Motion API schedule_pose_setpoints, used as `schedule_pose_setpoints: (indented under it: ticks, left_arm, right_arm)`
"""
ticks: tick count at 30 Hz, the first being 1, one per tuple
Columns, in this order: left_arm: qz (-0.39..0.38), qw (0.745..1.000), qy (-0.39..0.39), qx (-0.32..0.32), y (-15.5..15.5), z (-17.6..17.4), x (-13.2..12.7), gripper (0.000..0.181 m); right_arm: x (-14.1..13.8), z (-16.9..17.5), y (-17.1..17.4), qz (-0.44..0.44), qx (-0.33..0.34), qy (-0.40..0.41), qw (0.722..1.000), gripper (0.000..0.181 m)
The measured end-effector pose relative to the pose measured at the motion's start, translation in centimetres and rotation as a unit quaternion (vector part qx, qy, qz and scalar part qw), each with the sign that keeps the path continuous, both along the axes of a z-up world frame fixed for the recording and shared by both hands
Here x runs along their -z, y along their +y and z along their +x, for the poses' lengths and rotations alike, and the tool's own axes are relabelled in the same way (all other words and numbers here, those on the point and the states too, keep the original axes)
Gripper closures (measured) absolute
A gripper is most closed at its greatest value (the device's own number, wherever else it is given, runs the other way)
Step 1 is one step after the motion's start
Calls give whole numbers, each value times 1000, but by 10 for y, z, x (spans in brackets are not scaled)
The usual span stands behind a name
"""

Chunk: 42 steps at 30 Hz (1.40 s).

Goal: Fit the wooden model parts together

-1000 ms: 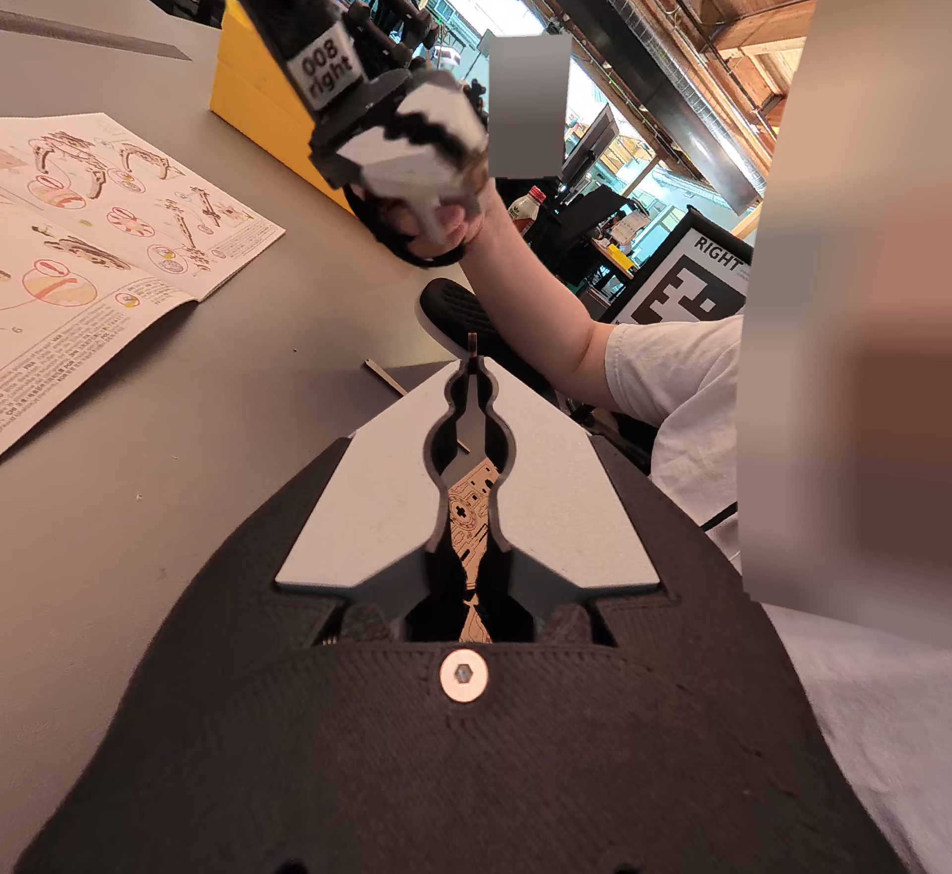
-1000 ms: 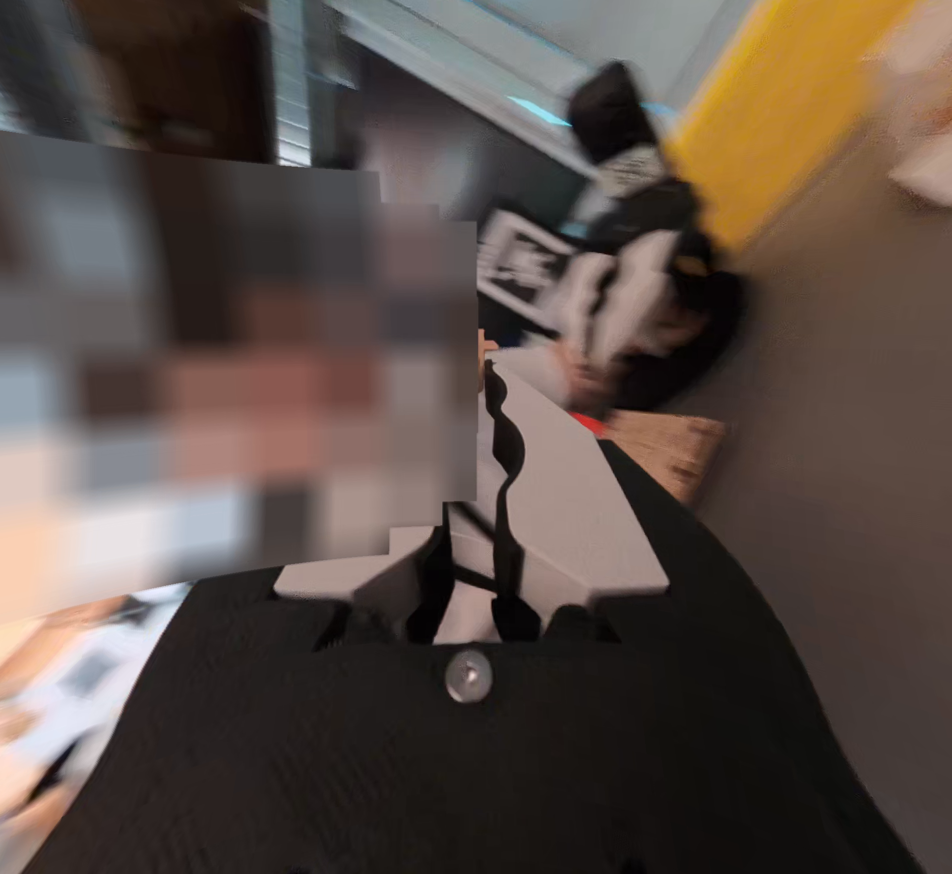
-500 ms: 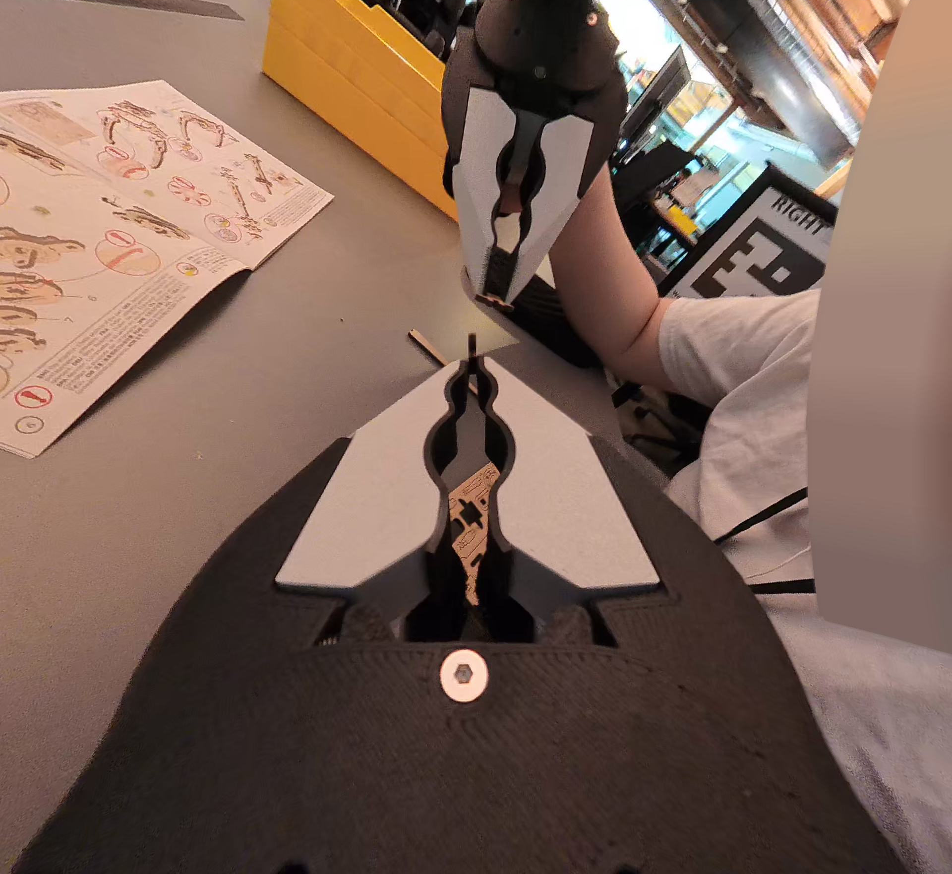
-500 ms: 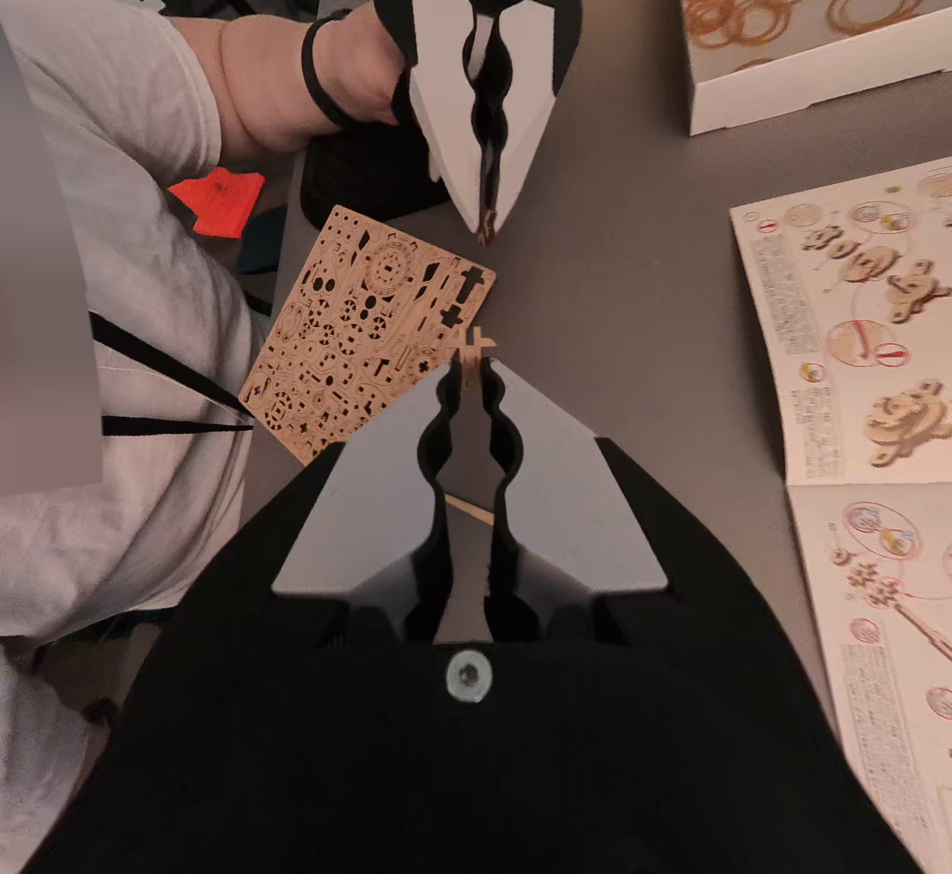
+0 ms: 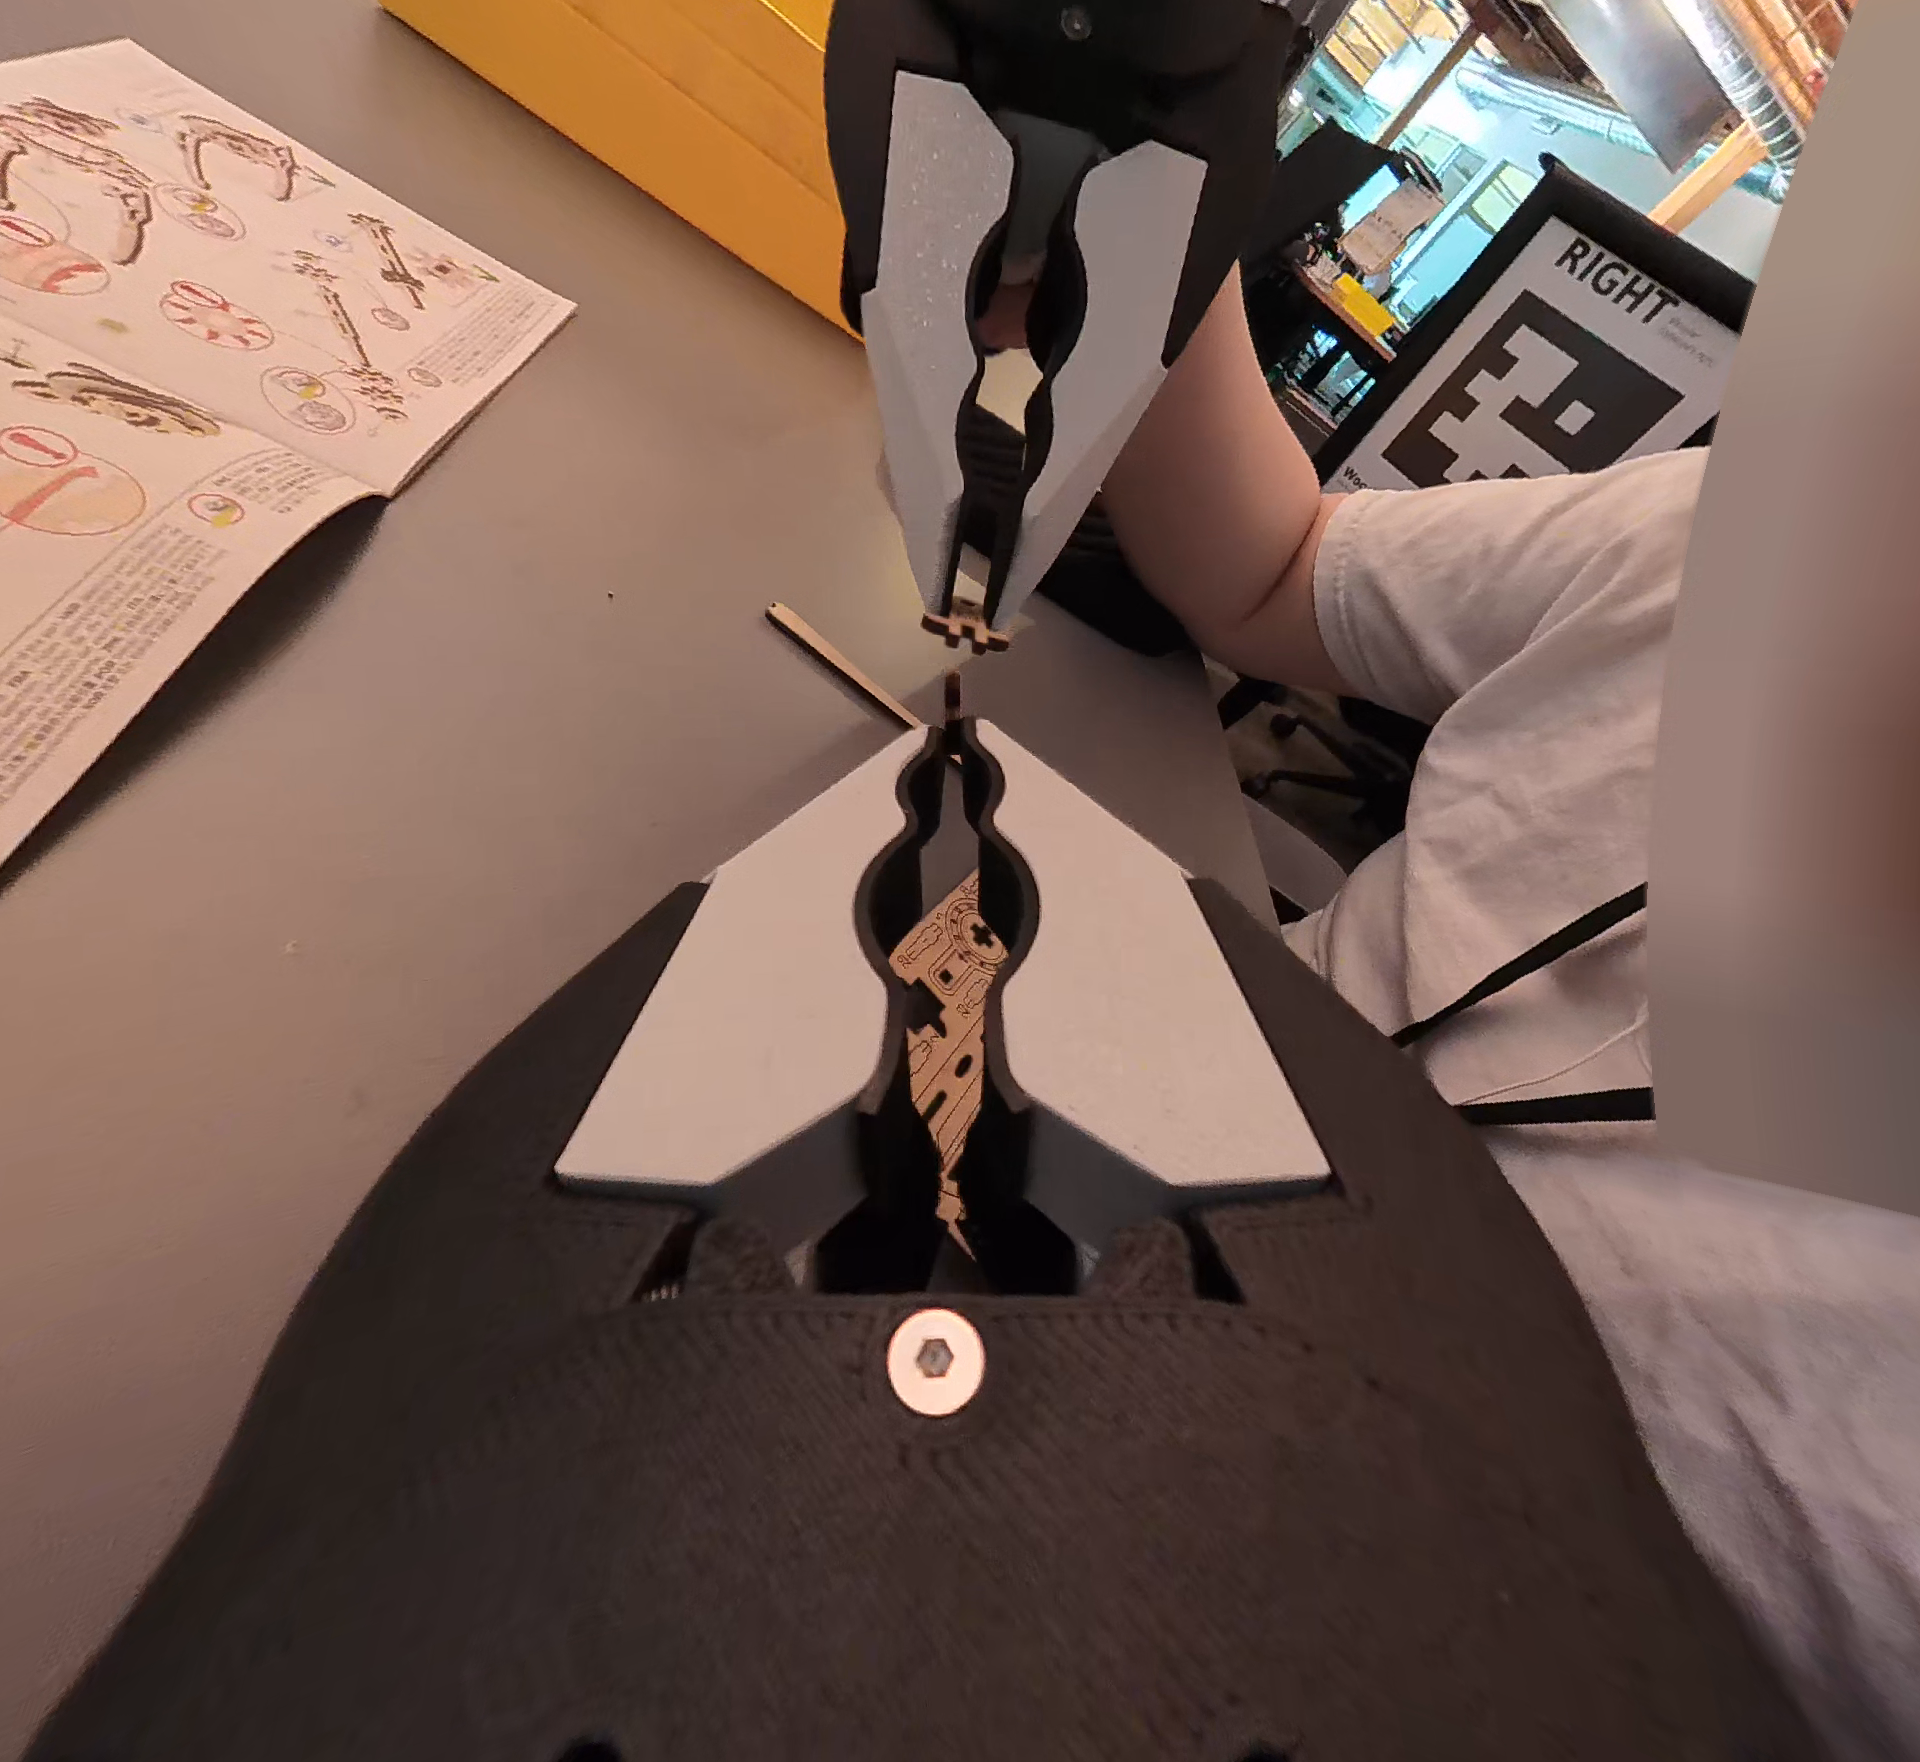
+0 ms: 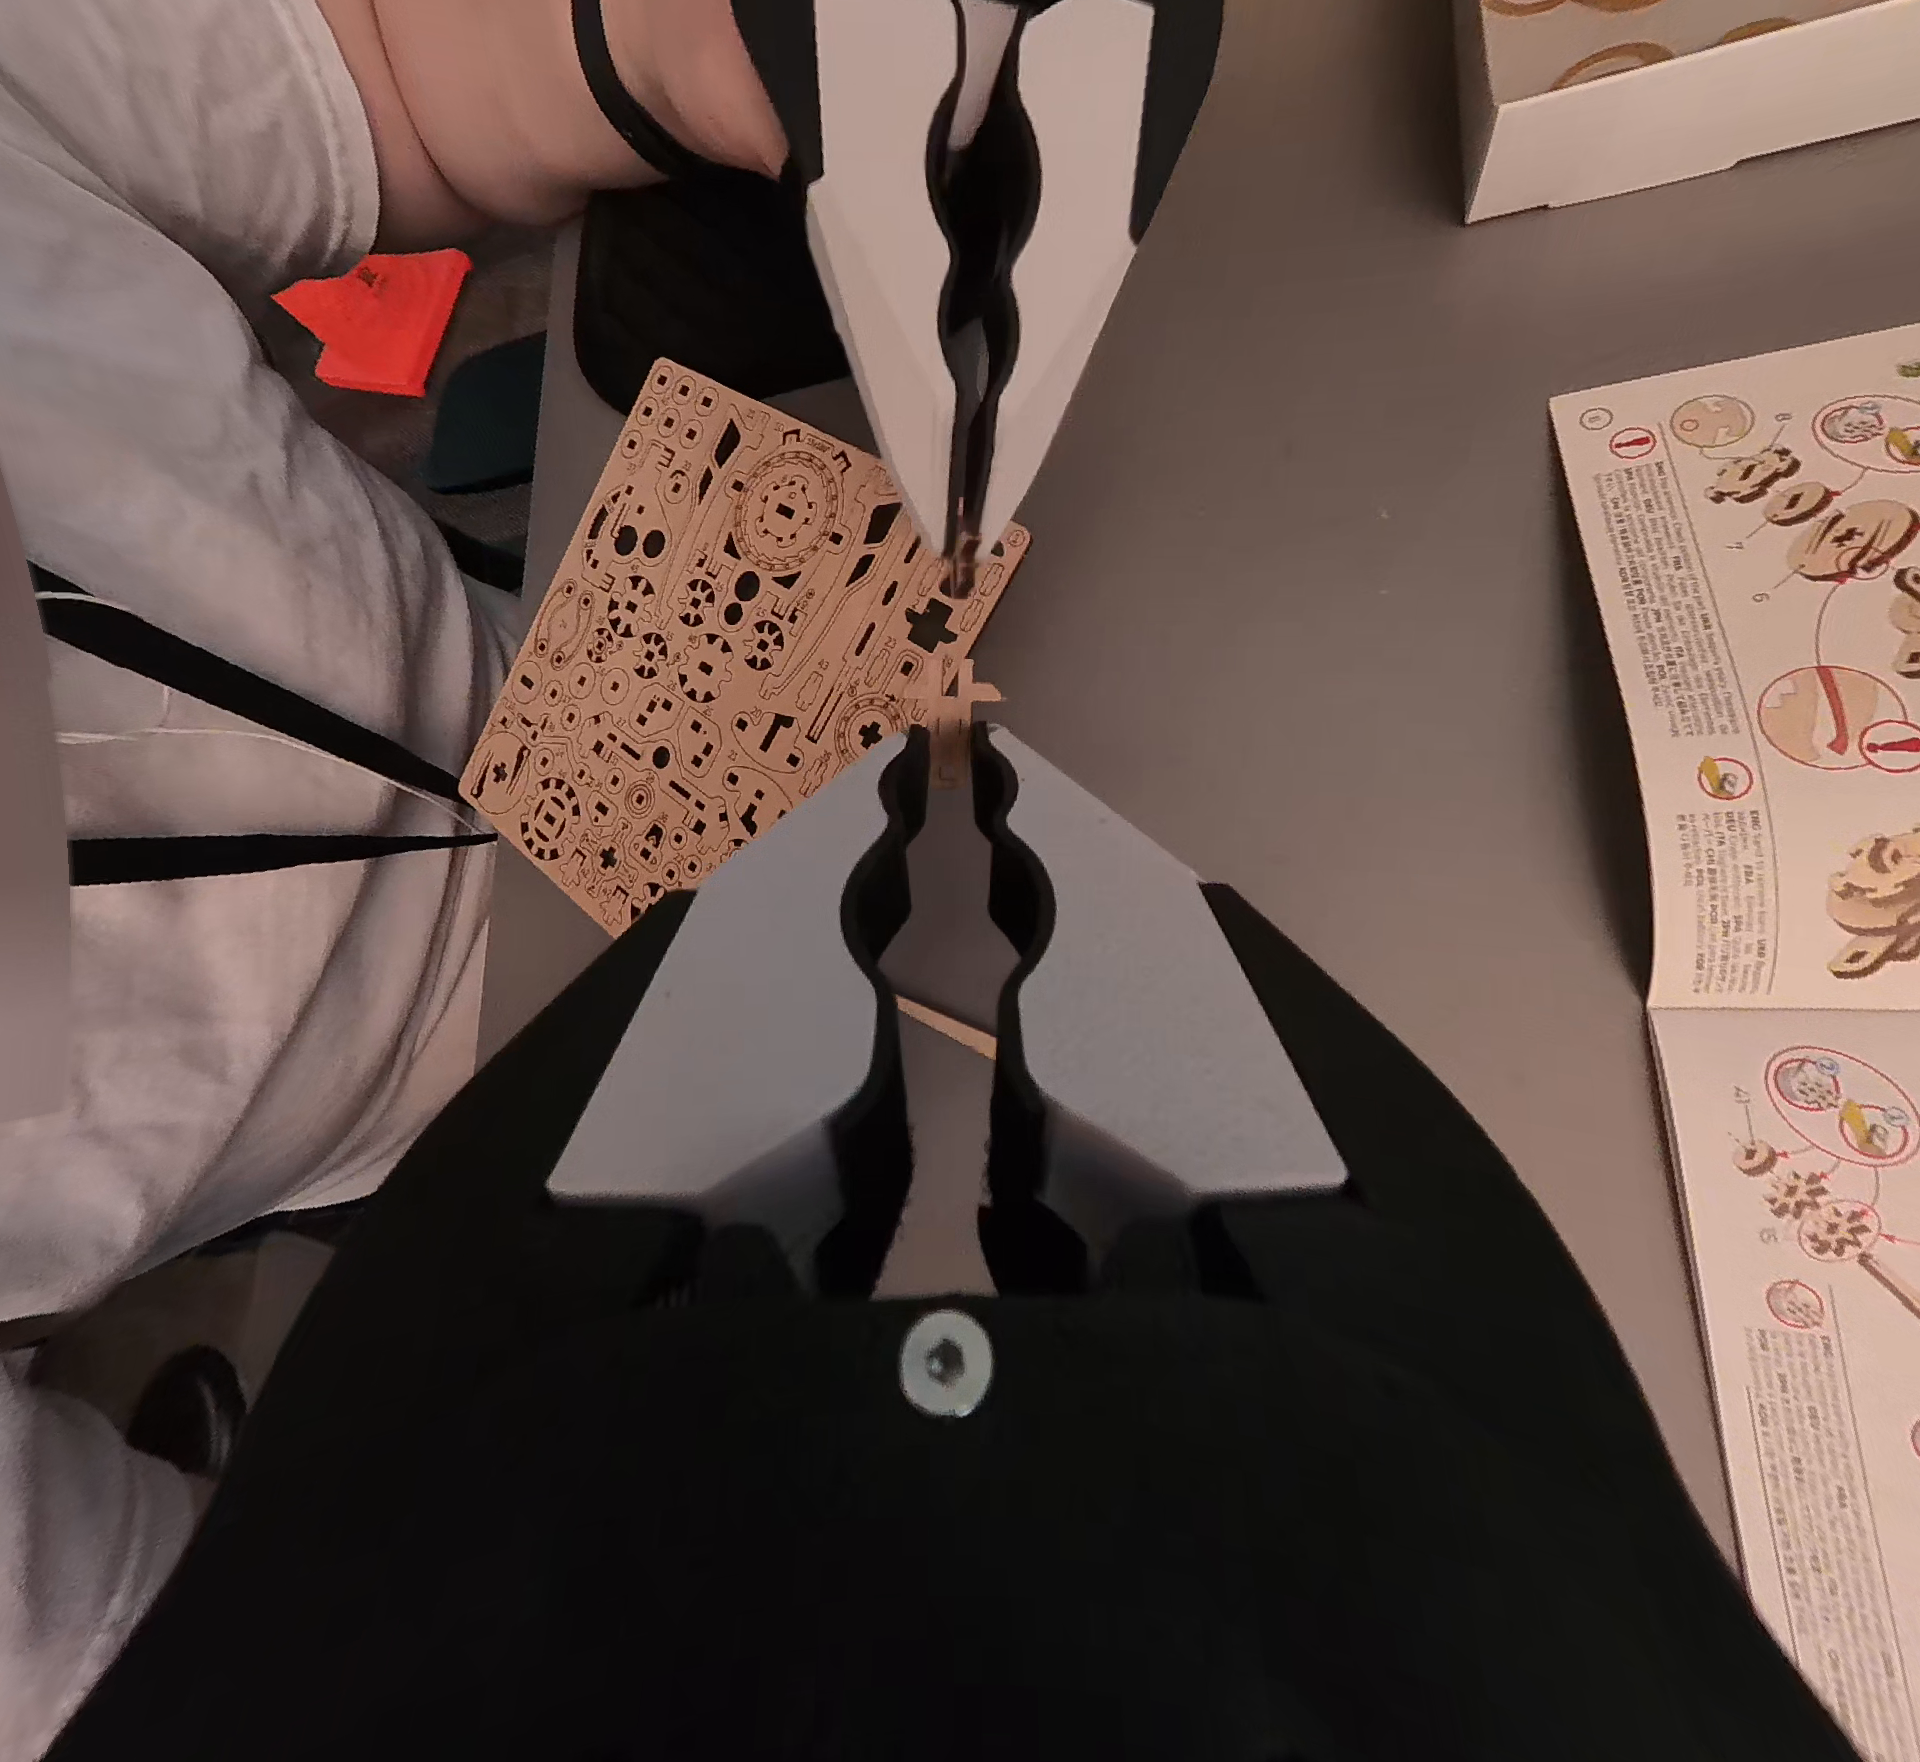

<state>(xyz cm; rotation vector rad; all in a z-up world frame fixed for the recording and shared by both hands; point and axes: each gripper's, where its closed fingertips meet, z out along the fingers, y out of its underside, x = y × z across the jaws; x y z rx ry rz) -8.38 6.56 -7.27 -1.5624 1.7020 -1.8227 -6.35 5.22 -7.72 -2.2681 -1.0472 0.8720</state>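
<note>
In the left wrist view my left gripper (image 5: 954,730) is shut on a thin wooden part (image 5: 951,696) that sticks out past its tips. My right gripper (image 5: 966,606) points down at it from above, shut on a small cross-shaped wooden part (image 5: 966,626). The two parts are tip to tip with a small gap between them. In the right wrist view my right gripper (image 6: 948,741) holds the cross part (image 6: 951,694), and the left gripper (image 6: 961,538) faces it from the top. A laser-cut wooden sheet (image 6: 727,652) lies on the grey table beneath them.
An open instruction booklet (image 5: 208,310) lies on the table; it also shows in the right wrist view (image 6: 1787,777). A yellow bin (image 5: 623,29) stands behind. A white box (image 6: 1662,102) holds rings. A thin wooden stick (image 5: 842,663) lies near the table edge. A person's arm (image 5: 1226,486) is close. The grippers are tip to tip, or close to it.
The right gripper swung round from high and turned away to face the left gripper. Its tips came down close, so the two wooden parts now almost meet.
</note>
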Motion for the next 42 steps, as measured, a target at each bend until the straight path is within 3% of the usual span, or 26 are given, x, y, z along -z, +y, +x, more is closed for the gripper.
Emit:
schedule_pose_setpoints:
  ticks: [42]
  left_arm:
    - [23, 999, 23, 33, -17, -1, 10, 181]
  right_arm:
    - [13, -15, -7, -37, -23, 9, 999, 174]
